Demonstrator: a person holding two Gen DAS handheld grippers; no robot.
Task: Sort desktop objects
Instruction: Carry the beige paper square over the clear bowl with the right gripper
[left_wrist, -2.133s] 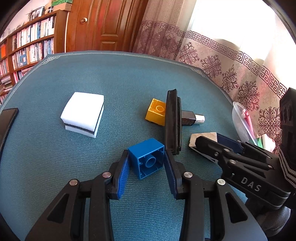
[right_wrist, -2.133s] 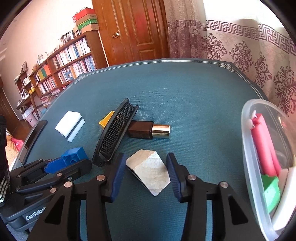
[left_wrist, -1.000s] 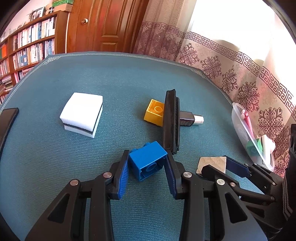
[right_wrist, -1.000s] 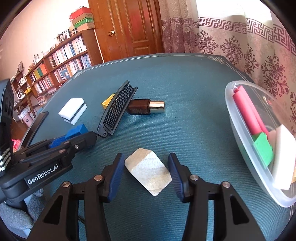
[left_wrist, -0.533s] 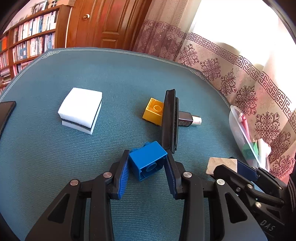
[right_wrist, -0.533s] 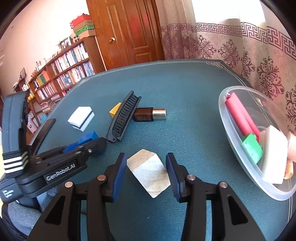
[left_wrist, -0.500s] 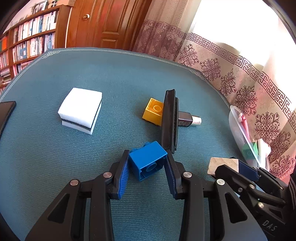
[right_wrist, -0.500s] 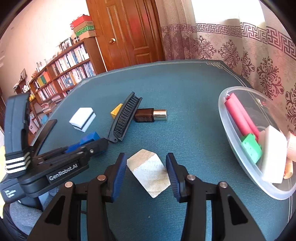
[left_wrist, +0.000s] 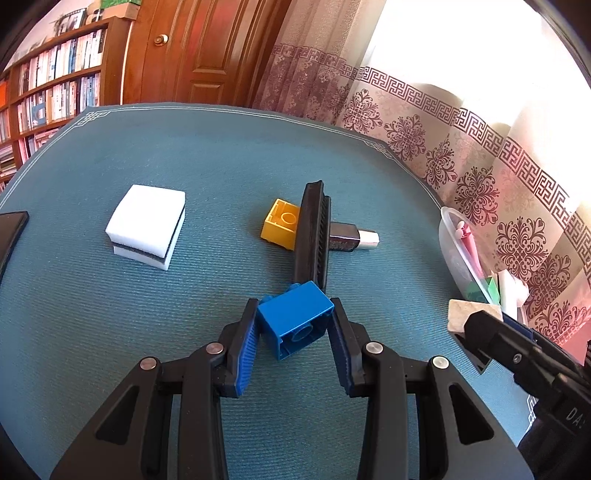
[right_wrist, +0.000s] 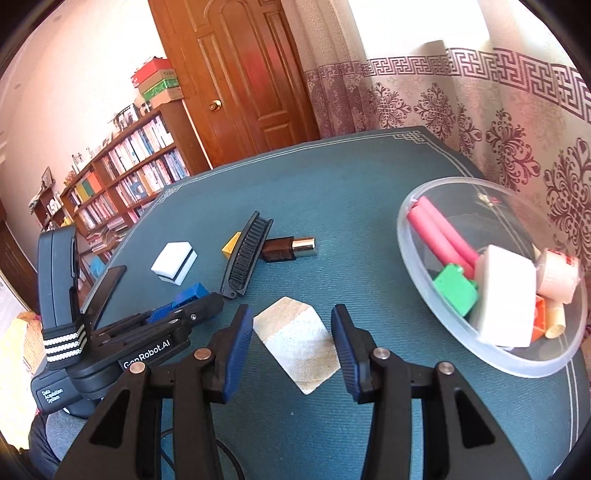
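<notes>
Both pairs of jaws are clamped on something. Left gripper (left_wrist: 293, 332) grips the blue brick (left_wrist: 295, 319) by its sides, tilted, above the teal tabletop (left_wrist: 110, 314). Right gripper (right_wrist: 291, 338) pinches the pale stone block (right_wrist: 297, 341) between its blue pads, corner pointing down.

Just beyond the blue brick lies a black comb (left_wrist: 312, 232), running away from the camera. Against its left side sits a yellow brick (left_wrist: 280, 223); a brown tube (left_wrist: 349, 240) with a metallic cap sticks out from its right. Farther left rests a white sponge (left_wrist: 147, 225) with a dark middle layer.

At the table's right edge stands a clear bowl (right_wrist: 436, 317) holding pink sticks (right_wrist: 439, 232), a green brick (right_wrist: 454, 288) and a white block (right_wrist: 504, 295).
</notes>
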